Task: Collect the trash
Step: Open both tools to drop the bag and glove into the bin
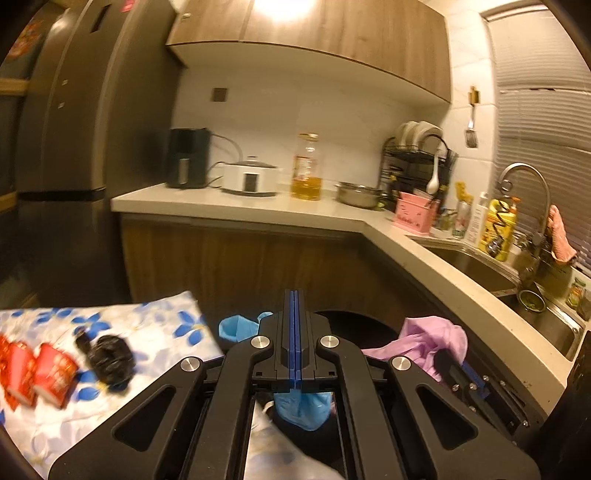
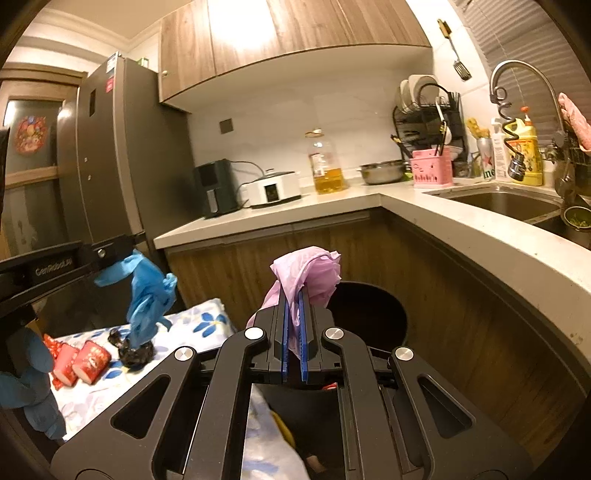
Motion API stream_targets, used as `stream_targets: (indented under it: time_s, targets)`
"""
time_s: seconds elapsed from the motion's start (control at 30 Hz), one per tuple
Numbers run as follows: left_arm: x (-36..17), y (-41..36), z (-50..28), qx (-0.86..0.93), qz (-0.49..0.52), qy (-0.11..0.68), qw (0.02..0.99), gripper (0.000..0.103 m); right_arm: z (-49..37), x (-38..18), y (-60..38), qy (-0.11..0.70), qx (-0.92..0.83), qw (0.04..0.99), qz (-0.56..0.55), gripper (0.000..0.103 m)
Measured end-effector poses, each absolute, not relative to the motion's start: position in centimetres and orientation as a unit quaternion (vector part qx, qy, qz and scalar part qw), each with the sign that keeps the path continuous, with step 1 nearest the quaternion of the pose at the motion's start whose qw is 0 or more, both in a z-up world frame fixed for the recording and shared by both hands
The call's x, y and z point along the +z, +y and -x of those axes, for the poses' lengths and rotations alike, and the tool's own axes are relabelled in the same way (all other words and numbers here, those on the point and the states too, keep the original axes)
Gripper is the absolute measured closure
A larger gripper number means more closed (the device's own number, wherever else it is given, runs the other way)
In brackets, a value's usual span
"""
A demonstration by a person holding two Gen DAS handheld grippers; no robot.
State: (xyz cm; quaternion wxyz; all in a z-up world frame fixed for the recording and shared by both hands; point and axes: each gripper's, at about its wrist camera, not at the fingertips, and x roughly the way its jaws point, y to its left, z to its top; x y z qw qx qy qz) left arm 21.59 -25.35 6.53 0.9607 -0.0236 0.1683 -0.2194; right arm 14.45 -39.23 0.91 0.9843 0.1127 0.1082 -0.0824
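Both claws carry trash toward the black bin [image 2: 369, 314] just ahead: the left claw [image 1: 294, 295] pinches a blue glove [image 2: 147, 295]; the right claw [image 2: 293, 291] grips a crumpled pink bag [image 2: 314, 269], lifted clear for dropping.

A home kitchen: a fridge [image 2: 110, 155] is standing beside wooden cabinets [image 2: 295, 33], dishes are drying in a rack [image 2: 428, 110], a faucet [image 2: 524, 81] is arching over the sink [image 2: 506, 203].

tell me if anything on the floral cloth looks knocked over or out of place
Two red paper cups lie tipped on their sides on the floral cloth, beside a crumpled black bag. Nothing looks spilled from them.
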Motion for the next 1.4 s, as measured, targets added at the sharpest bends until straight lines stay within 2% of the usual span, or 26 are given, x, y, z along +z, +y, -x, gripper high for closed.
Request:
stream_targets:
  time_s: [0.43,1.4]
  targets:
    - [5.6,-31.6,-24.0,-0.269,-0.013,0.163,0.949,0.103,-16.3,0.6,-42.1,0.120,-0.087,0.982,-0.117,0.098]
    - [3.0,-33.4,-27.3,-0.260,-0.028,0.197,0.945,0.103,-19.3,-0.9,-43.1,0.152,-0.077,0.978,-0.124,0.096]
